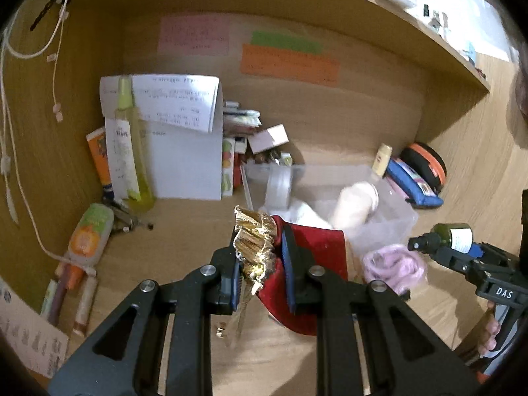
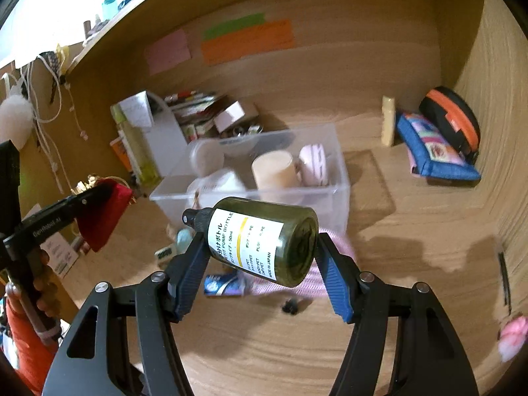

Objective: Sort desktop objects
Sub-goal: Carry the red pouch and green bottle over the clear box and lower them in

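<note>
the left gripper (image 1: pixel 260 264) is clamped on a red pouch (image 1: pixel 316 257) with a crinkled gold top, held above the desk (image 2: pixel 429 217) in front of the clear bin (image 2: pixel 340 178). the pouch looks soft and light – it sags, so a pinch near the gathered neck seems safest.

the right gripper (image 2: pixel 264 257) squeezes a small green pump bottle (image 2: pixel 264 237) sideways across its body, also off the desk near the bin's front wall. the bottle looks stiff, light and smooth – likely to slip or pivot unless gripped mid-body, away from the nozzle.
</note>
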Demonstrator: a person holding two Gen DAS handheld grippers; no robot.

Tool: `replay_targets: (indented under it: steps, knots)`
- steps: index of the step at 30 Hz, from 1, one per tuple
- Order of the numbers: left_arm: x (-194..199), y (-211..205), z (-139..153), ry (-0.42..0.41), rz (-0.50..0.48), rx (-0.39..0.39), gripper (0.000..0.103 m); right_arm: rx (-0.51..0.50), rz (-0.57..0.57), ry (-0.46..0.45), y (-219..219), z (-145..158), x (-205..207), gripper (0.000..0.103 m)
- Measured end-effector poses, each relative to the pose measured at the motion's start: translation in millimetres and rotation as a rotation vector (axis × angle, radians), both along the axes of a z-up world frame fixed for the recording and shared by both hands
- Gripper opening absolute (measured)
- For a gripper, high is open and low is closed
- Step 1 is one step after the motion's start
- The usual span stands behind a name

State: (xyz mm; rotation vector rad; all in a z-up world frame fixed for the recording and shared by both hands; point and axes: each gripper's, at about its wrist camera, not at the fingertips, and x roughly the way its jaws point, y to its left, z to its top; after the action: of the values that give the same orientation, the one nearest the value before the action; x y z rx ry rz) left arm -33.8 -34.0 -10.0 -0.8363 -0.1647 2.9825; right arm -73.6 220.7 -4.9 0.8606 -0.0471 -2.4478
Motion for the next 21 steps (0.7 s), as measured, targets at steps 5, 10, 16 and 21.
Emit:
replay_targets:
  steps: [5,10,16,21]
  knots:
    - [-17,-3,14,0.021,0.011,-0.008,0.020,0.003,-0.007,0.023,1,11,-15,0.061]
    - [-38,-4,21,0.025,0.005,0.000,0.020,0.018,-0.014,0.050,1,20,-31,0.061]
    - [-67,0,17,0.001,-0.017,0.013,0.020,0.039,-0.018,0.056,-3,23,-52,0.061]
    - [-89,4,1,-0.035,-0.017,0.018,0.020,0.019,-0.033,0.044,-1,20,-67,0.061]
